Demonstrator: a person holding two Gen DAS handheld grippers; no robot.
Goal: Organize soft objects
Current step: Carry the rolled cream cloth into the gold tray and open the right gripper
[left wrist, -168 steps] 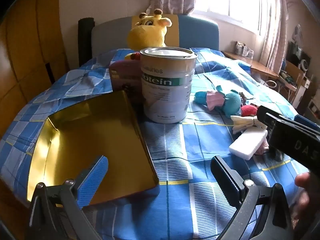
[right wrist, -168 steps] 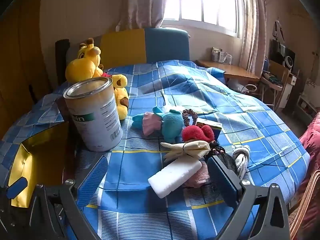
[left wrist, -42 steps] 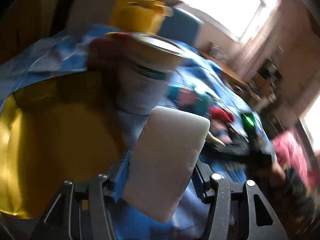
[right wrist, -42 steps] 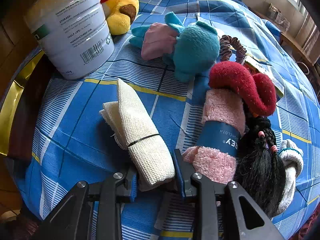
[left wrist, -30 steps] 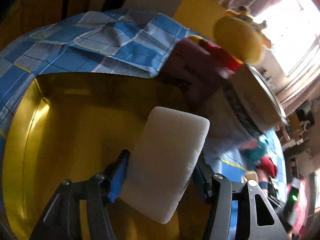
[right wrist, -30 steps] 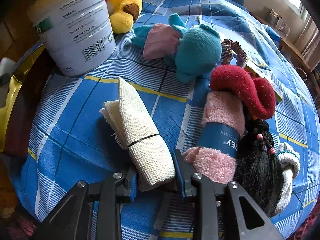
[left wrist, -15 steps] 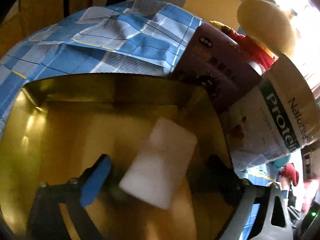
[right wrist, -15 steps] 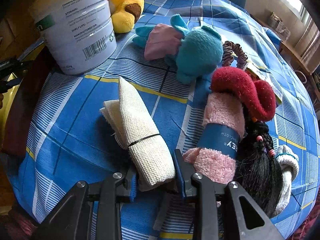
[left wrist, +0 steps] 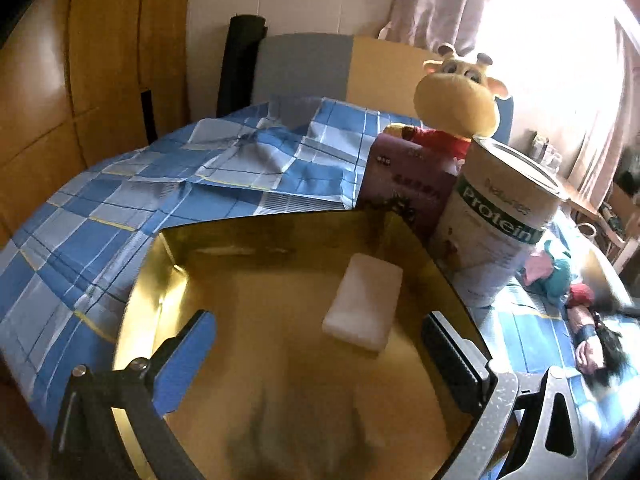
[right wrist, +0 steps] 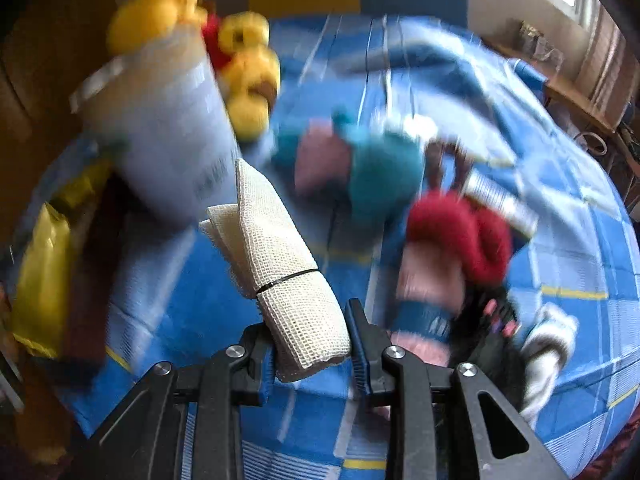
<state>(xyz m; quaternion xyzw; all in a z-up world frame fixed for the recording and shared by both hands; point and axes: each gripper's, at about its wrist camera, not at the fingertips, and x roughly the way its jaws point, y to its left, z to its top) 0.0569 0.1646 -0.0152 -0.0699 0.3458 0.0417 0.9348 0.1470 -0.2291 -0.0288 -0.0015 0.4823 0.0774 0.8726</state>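
Observation:
A white sponge block (left wrist: pixel 364 304) lies loose on the floor of the gold tin tray (left wrist: pixel 152 280). My left gripper (left wrist: pixel 316 340) hovers over the tray behind the sponge, jaws wide and nothing between them. In the right wrist view my right gripper (right wrist: pixel 310 340) is shut on the near end of a cream mesh cloth roll (right wrist: pixel 280 256) bound with a black band, lifted off the blue checked bedspread (right wrist: pixel 192 304). Beyond it lie a teal and pink plush (right wrist: pixel 360 160), a red fuzzy item (right wrist: pixel 460 232), a pink cloth roll (right wrist: pixel 424 292) and a black hair piece (right wrist: pixel 488 340), all blurred.
A protein tin (left wrist: pixel 500 232) stands right of the tray, with a purple box (left wrist: pixel 404 192) and a yellow giraffe plush (left wrist: pixel 460 96) behind it. A headboard (left wrist: pixel 320 68) and wooden wall close off the back. The gold tray (right wrist: pixel 40 272) sits left of the lifted roll.
The left gripper opened and dropped the white sponge into the gold tray, then pulled back. The right gripper, still shut on the mesh roll, lifted it off the bedspread.

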